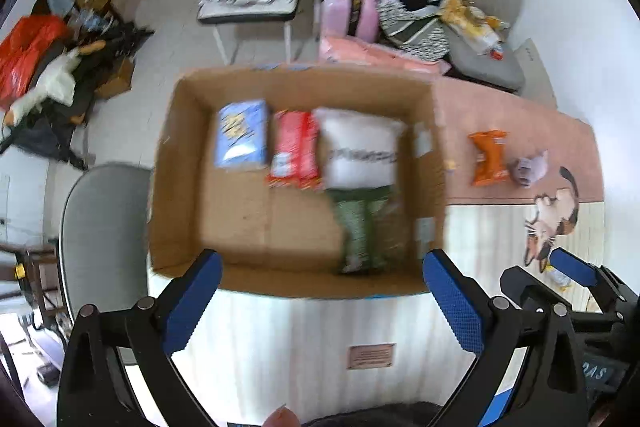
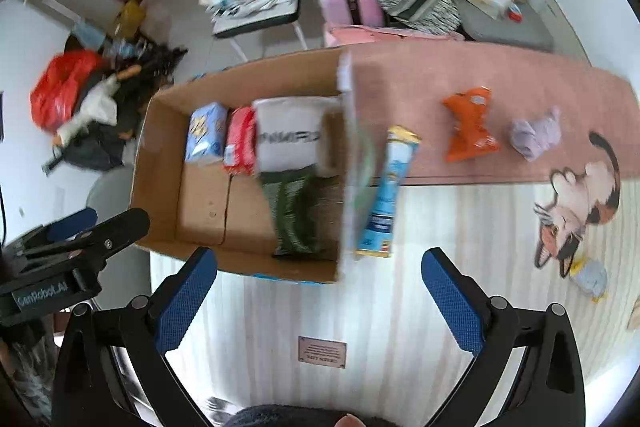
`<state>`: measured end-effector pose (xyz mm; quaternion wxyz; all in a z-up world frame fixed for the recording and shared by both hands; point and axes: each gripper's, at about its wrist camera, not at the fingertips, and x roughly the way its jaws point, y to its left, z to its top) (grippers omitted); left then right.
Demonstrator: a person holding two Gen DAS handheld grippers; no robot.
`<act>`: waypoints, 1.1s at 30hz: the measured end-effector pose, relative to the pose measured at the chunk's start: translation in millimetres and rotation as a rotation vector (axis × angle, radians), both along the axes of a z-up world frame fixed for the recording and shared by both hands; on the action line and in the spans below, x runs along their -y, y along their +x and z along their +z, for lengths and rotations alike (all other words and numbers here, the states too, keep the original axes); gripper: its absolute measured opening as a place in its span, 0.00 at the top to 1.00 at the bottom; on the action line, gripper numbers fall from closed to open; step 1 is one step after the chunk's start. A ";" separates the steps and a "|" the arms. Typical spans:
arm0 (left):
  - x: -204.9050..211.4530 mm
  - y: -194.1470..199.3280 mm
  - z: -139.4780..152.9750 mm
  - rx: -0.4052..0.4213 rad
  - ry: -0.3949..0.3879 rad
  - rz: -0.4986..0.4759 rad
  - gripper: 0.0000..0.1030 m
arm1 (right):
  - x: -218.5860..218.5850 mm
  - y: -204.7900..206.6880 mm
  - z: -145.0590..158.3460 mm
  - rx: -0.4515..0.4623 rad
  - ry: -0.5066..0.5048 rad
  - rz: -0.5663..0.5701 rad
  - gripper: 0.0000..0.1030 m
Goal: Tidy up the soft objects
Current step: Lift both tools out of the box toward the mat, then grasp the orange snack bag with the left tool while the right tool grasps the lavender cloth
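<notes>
2 grippers hovered wide open before the box (image 2: 240, 187).
Left gripper (image 1: 320, 291) and right gripper (image 2: 318, 283) gripped nothing; orange pack (image 2: 470, 127) lay well right.

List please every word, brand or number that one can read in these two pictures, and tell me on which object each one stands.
"GenRobot.AI": on the body of the left gripper, seen from the right wrist view.
White pack in the cardboard box: dark lettering, too blurred to read.
Small brown label on the table mat: printed lines, too small to read.
Blue pack, red pack, orange bag, long blue-and-white pack: print blurred, unreadable.
</notes>
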<state>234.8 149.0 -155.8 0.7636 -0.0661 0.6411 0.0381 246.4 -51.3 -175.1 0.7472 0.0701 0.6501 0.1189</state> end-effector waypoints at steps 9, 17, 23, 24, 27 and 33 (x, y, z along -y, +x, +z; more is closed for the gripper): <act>138.8 66.5 -22.7 -0.063 0.008 -0.162 0.00 | 176.0 36.9 -14.3 -0.053 0.005 -0.291 0.00; 207.4 145.0 -107.8 -0.226 -0.052 -0.171 0.01 | 275.1 95.8 -110.3 -0.235 0.157 -0.510 0.00; 217.3 183.4 -160.0 -0.329 -0.071 -0.124 0.08 | 276.7 149.2 -182.9 -0.351 0.206 -0.565 0.07; 217.4 187.3 -167.6 -0.343 -0.069 -0.118 0.08 | 276.2 155.4 -191.8 -0.360 0.202 -0.565 0.10; 218.0 192.6 -181.2 -0.361 -0.063 -0.108 0.08 | 271.7 170.0 -219.5 -0.412 0.173 -0.559 0.34; 227.5 195.9 -197.9 -0.400 -0.092 -0.134 0.08 | 245.1 177.2 -231.7 -0.447 -0.026 -0.282 0.64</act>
